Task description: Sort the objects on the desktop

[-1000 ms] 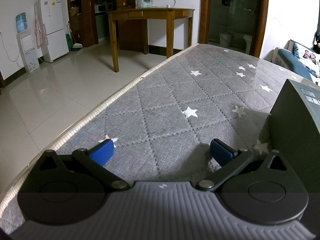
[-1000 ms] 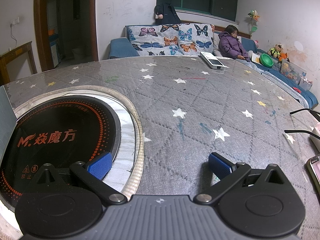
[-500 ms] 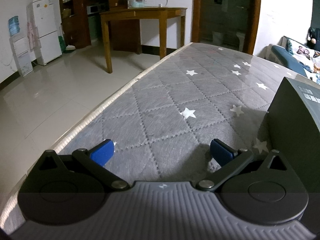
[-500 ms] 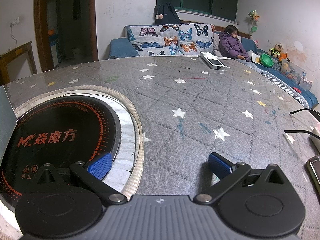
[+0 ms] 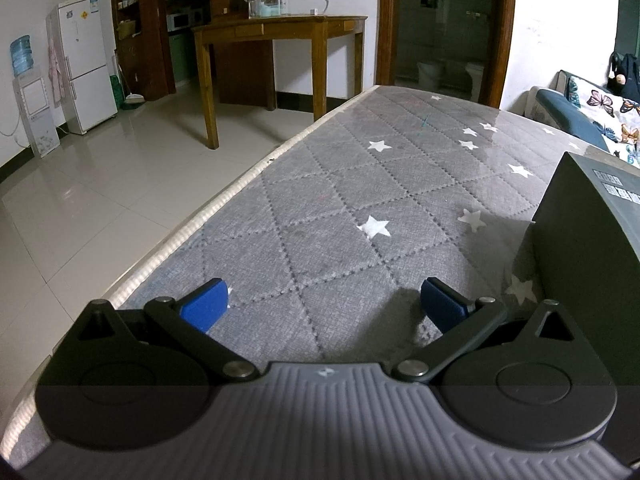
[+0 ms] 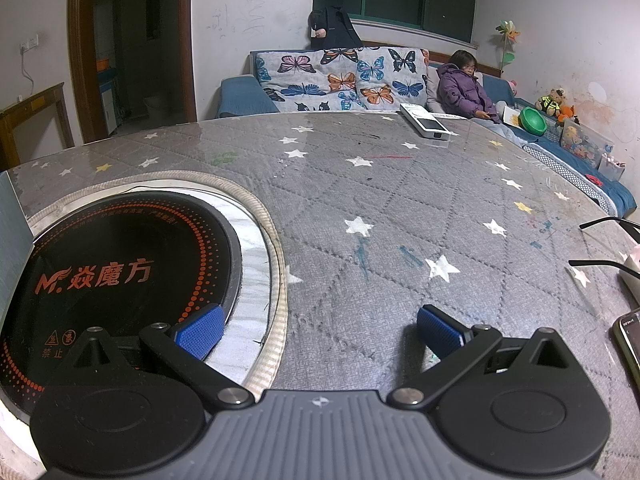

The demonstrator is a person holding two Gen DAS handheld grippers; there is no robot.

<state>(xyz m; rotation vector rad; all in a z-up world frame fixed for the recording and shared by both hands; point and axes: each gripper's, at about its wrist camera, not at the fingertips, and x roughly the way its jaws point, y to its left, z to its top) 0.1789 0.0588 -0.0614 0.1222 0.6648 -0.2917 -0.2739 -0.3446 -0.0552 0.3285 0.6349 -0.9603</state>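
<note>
The left gripper (image 5: 324, 306) hangs low over the tabletop (image 5: 360, 200), its blue pads (image 5: 204, 306) spread wide with nothing between them; the gray quilted cover with white stars lies bare beneath it. Just to its right stands a dark box (image 5: 588, 240), close beside the right pad but not touching it as far as the view shows. Beyond the tabletop's left edge are a tiled floor, a white fridge (image 5: 86, 64) and a wooden side table (image 5: 276, 32). The right gripper (image 6: 320, 330) is likewise released, empty, and sits low over the cover (image 6: 400, 208). Its left pad (image 6: 200, 330) overlaps the rim of a round black cooktop (image 6: 112, 264) set into the tabletop, ringed by a metal band. Farther right, a white remote-like device (image 6: 426, 124) lies near the far edge, black glasses arms (image 6: 600, 222) reach in from the right margin, and a phone (image 6: 630, 340) lies at the right edge, well apart from the gripper. A person in a purple coat (image 6: 464, 90) sits on the sofa behind.
</note>
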